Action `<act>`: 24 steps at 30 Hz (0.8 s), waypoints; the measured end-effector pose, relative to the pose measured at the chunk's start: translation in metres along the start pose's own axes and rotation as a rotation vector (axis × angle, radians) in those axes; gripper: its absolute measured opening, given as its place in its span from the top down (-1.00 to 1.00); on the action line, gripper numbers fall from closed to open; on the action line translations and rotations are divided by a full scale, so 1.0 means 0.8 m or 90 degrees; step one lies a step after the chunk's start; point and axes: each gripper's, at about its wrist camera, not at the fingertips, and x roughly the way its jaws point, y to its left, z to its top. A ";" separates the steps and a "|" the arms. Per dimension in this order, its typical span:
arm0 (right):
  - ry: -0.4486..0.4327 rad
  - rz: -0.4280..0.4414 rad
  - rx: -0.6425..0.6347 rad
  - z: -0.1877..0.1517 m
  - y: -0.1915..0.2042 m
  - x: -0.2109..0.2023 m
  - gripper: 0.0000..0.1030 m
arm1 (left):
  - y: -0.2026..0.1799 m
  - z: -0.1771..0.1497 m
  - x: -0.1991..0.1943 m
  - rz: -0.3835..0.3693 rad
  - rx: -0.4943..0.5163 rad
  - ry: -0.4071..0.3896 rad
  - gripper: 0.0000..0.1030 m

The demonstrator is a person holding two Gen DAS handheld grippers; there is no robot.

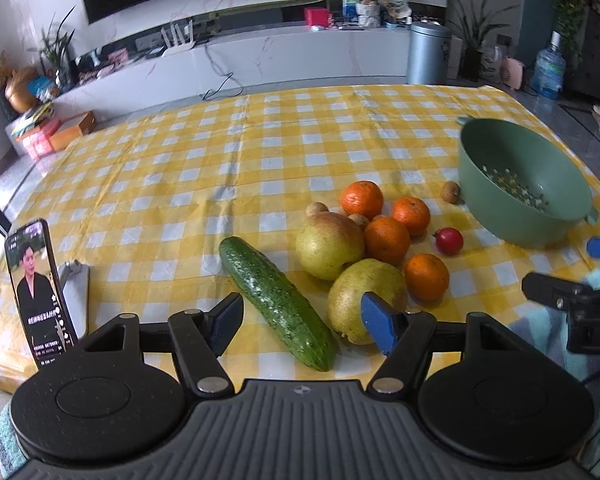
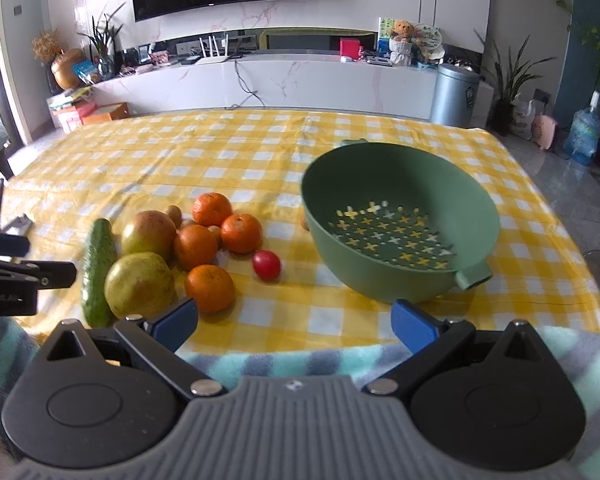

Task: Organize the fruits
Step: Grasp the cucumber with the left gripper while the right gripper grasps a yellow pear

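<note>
On the yellow checked cloth a green cucumber lies between the two blue pads of my left gripper, which is open and not pressing on it. Right of the cucumber are two yellow-green pears, several oranges, a small red fruit and a few small brown fruits. A green colander stands tilted at the right, with nothing in it. My right gripper is open near the table's front edge, in front of the colander, with nothing between its fingers.
A phone stands upright on a stand at the near left, its screen lit. A striped teal blanket lies along the front edge of the table. Behind the table are a white TV bench, a metal bin and plants.
</note>
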 end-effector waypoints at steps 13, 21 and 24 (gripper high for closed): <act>0.070 0.158 0.053 0.014 0.048 0.063 -0.44 | 0.040 0.015 0.055 -0.003 -0.144 0.106 -0.19; 0.136 0.215 0.131 0.010 0.067 0.093 -0.24 | 0.053 0.016 0.081 -0.010 -0.190 0.126 -0.19; 0.144 0.216 0.155 0.008 0.070 0.100 -0.24 | 0.055 0.017 0.091 -0.002 -0.198 0.128 -0.19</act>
